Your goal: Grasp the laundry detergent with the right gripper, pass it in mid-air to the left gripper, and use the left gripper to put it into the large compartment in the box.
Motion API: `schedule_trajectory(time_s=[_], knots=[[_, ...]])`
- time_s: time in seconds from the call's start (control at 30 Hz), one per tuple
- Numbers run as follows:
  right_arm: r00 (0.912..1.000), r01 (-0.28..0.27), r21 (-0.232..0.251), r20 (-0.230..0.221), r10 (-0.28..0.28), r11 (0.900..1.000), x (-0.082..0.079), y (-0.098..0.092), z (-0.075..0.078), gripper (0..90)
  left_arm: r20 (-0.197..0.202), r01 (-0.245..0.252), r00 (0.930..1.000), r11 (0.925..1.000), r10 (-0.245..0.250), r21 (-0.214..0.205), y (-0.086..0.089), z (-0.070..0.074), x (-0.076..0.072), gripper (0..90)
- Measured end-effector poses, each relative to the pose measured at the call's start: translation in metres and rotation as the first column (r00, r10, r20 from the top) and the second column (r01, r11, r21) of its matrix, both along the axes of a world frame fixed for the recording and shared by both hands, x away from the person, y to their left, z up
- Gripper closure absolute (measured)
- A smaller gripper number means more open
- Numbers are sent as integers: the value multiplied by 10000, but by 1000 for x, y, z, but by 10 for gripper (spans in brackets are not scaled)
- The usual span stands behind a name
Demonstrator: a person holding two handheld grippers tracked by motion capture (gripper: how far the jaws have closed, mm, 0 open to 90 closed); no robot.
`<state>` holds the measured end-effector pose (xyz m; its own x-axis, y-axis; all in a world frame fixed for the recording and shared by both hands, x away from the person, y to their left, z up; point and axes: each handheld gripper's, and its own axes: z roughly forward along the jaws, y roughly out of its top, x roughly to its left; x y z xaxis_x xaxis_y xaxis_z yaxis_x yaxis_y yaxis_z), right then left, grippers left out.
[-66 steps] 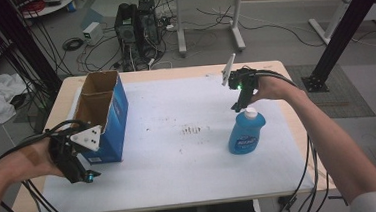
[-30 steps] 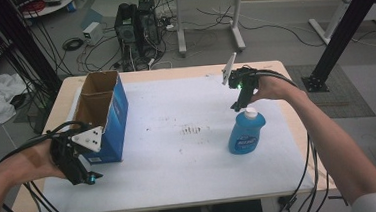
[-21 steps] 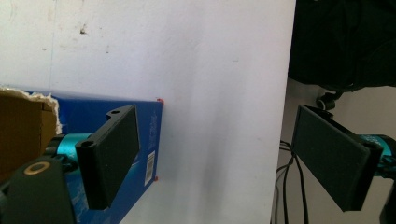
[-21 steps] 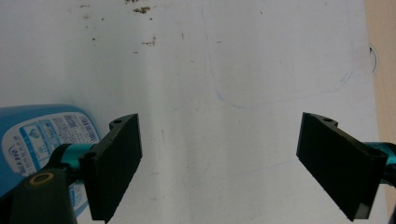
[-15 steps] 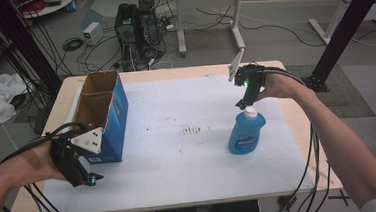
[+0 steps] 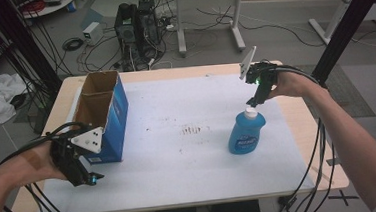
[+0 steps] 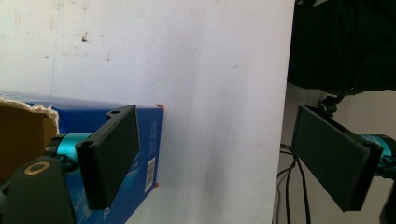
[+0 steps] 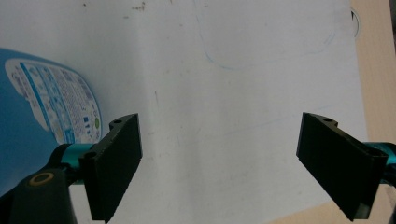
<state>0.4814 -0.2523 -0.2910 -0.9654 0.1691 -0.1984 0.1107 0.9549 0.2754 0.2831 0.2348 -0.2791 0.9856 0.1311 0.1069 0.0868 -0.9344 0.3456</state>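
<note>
While the right gripper (image 6: pixel 252 102) is hovering wide open, the smooth, probably slippery dish soap bottle (image 6: pixel 246 131) is inviting a neck grip.

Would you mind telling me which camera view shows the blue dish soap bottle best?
The high view: the whole blue dish soap bottle stands upright with its white cap visible. The right gripper view catches only part of its labelled side at the left edge.
</note>
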Motion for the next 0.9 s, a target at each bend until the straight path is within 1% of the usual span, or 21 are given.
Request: schedule_trajectory(time_s=[0.07,0.1,0.17,0.27,0.3,0.43,0.47,0.5,0.57,0.63,0.67,0.7,0.73,0.77,0.83,0.87,0.9], knots=[[10000,0,0,0,0,10000,0,0,0,133,0,0,10000,10000,0,0,0,0,0,155],[9999,-27,-174,127,30,9998,-6,-8,3,133,-7,95,10000,9999,-95,68,-2,1,1,155],[9998,-91,-299,173,96,9995,-10,-12,5,133,-14,79,10000,10000,-78,25,-2,1,1,155],[9998,-80,-333,192,86,9994,-12,-13,5,133,-11,122,9999,9999,-122,39,-2,1,2,155],[9997,-83,-420,218,92,9991,-16,-18,7,133,0,108,9999,9999,-108,42,-3,1,2,155],[9995,-121,-426,278,133,9990,-20,-22,9,133,26,117,9999,9999,-117,-43,-4,1,2,155],[9997,-73,-393,236,83,9992,-24,-24,10,133,22,197,9998,9998,-197,63,-5,2,2,155],[9997,-73,-393,236,83,9992,-24,-24,10,133,16,172,9998,9998,-173,43,-5,1,2,155],[9996,-142,-395,243,151,9991,-29,-28,11,133,1,151,9999,9999,-151,20,-4,1,3,155],[9996,-142,-395,243,151,9991,-29,-28,11,133,-5,140,9999,9999,-140,52,-4,1,3,155],[9997,-105,-421,217,114,9991,-31,-29,11,133,-12,96,10000,10000,-96,16,-4,1,2,155],[9998,-181,-513,94,186,9985,-34,-31,10,133,-15,101,9999,9999,-101,9,-3,1,2,155],[9998,-181,-513,94,186,9985,-34,-31,10,133,-15,101,9999,9999,-101,9,-3,1,2,155],[9995,-308,-561,-121,302,9979,-40,-35,5,133,-34,78,10000,10000,-78,-4,-2,1,1,155],[9990,-411,-548,-197,401,9977,-42,-36,3,133,-36,133,9999,9999,-133,60,-2,1,2,155],[9989,-376,-676,-308,356,9970,-44,-37,3,133,-58,91,9999,9999,-91,69,-2,1,2,155],[9982,-388,-688,-473,356,9969,-46,-39,0,133,-20,138,9999,9999,-138,68,-2,1,2,155]])
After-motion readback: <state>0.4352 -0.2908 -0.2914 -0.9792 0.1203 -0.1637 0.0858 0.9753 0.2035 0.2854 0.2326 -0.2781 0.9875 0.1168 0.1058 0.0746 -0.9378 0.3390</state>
